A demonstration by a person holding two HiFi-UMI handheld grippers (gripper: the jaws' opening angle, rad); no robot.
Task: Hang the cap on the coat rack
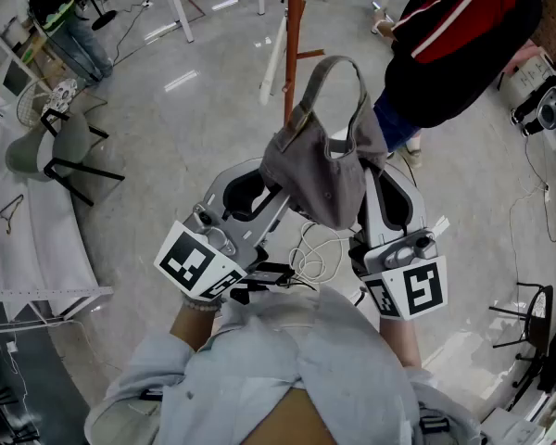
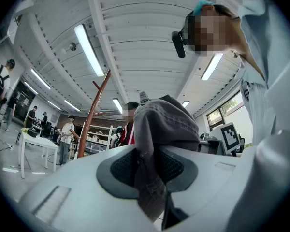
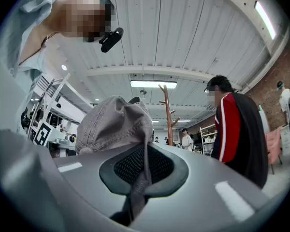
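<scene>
1. While the left tongs (image 1: 262,182) and the right tongs (image 1: 377,182) both point a little above level, the grey cap (image 1: 320,170) is held in the air between them, above the floor (image 1: 167,119).
2. In the left gripper view, a fold of the cap's edge runs down between the two dark pads (image 2: 123,166). The jaws are closed on it, held a little apart by the cloth.
3. In the right gripper view, a thinner strip of the cap's edge is pinched the same way. The jaws there are close together, and the crown bulges up to the left of the grip.
4. From the head view, the cap sags as a pouch between the two tongs. Its strap (image 1: 338,70) arches up as a loop toward the rack (image 1: 294,44).
5. The rack is a red-brown pole with short pegs, just beyond the cap. The loop lies beside the pole in the head view, and I cannot tell whether they touch. No peg carries the cap.
6. Both gripper views show the rack standing upright behind the cap and apart from it.
7. A person in a red-and-black jacket (image 1: 463,35) stands to the right of the rack.
8. The marker cubes (image 1: 196,262) sit at the near ends of the tongs, close to the person's chest.
</scene>
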